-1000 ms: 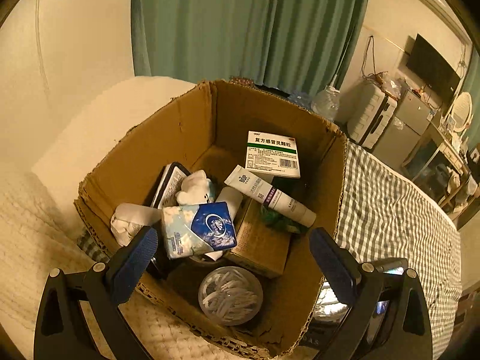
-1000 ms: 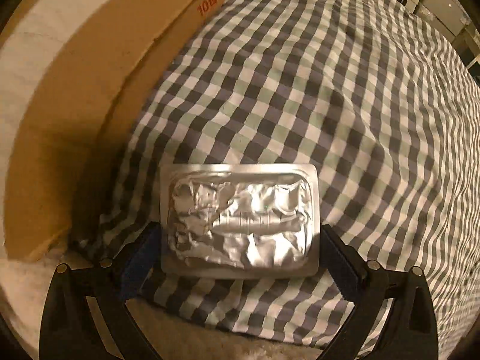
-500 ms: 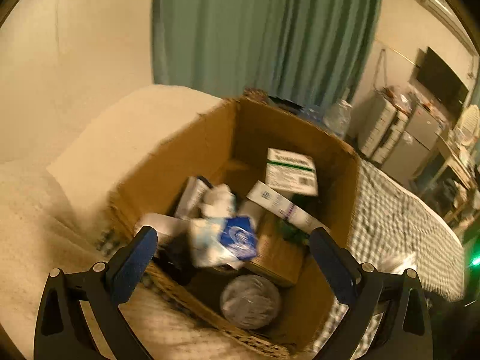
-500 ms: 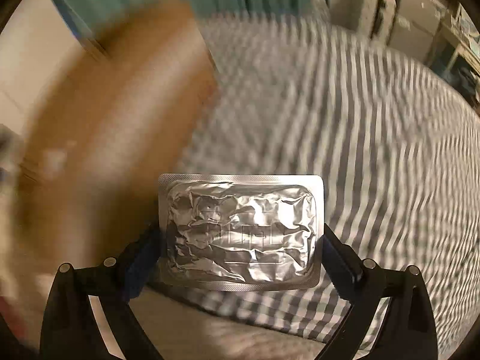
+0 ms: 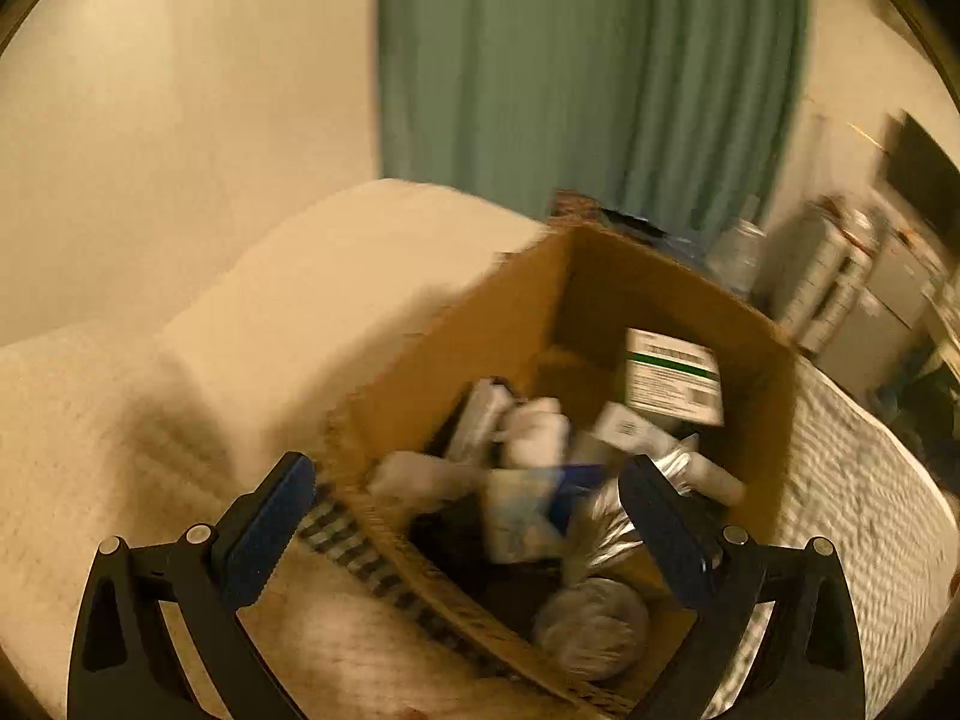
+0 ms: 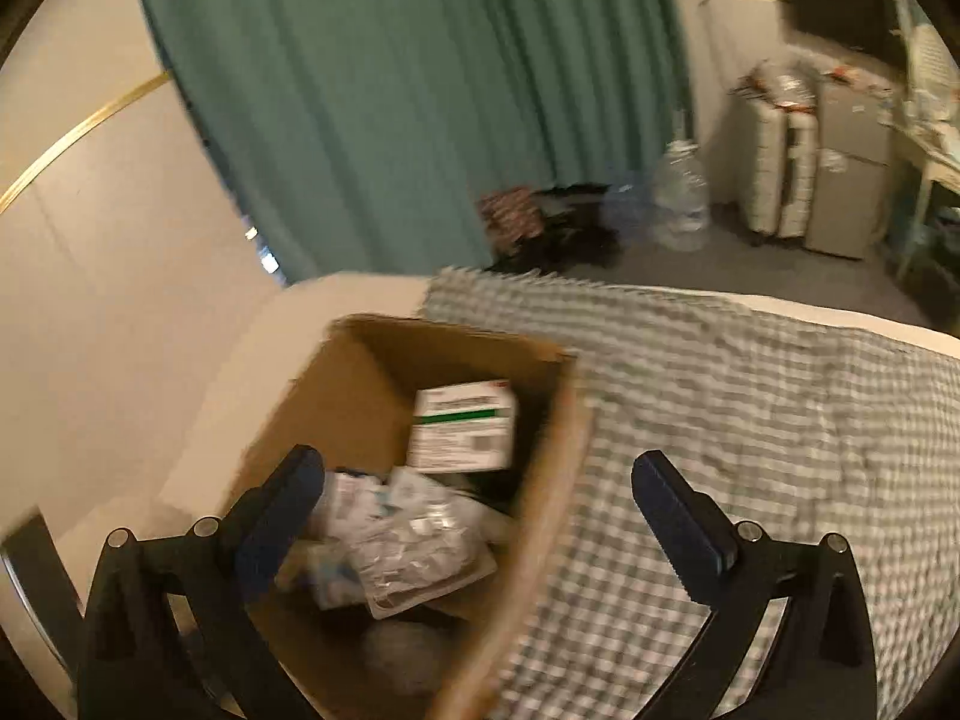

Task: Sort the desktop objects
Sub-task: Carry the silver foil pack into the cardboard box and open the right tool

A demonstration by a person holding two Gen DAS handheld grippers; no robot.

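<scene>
Left wrist view: the left gripper (image 5: 465, 525) is hovering with its jaws spread wide and nothing between them, above the near rim of an open cardboard box (image 5: 528, 300) that is sitting on a cream bedspread (image 5: 180, 420). The picture is blurring with motion, and compared with a second ago the camera is sitting farther back and to the left, so the box is filling less of the frame. Inside the box, a green-striped medicine carton (image 5: 672, 375) is leaning against the far wall above a jumble of tissue packs, tubes and a round clear tub. A crinkled silver foil pack (image 5: 606, 516) is now lying among them near the right-hand side, where none was lying a second ago.

Right wrist view: the right gripper (image 6: 474, 525) is gaping wide and carrying nothing. Half a second ago it was clamping the foil blister pack flat between its pads; now that pack (image 6: 414, 558) is resting inside the box (image 6: 354, 390), just below the medicine carton (image 6: 462, 426) and on top of the other items. A green-checked cloth (image 6: 750, 420) is covering the bed to the right of the box.

Judging from this, the foil pack has been dropped into the box, so that item looks sorted and both grippers are free for the next one.
</scene>
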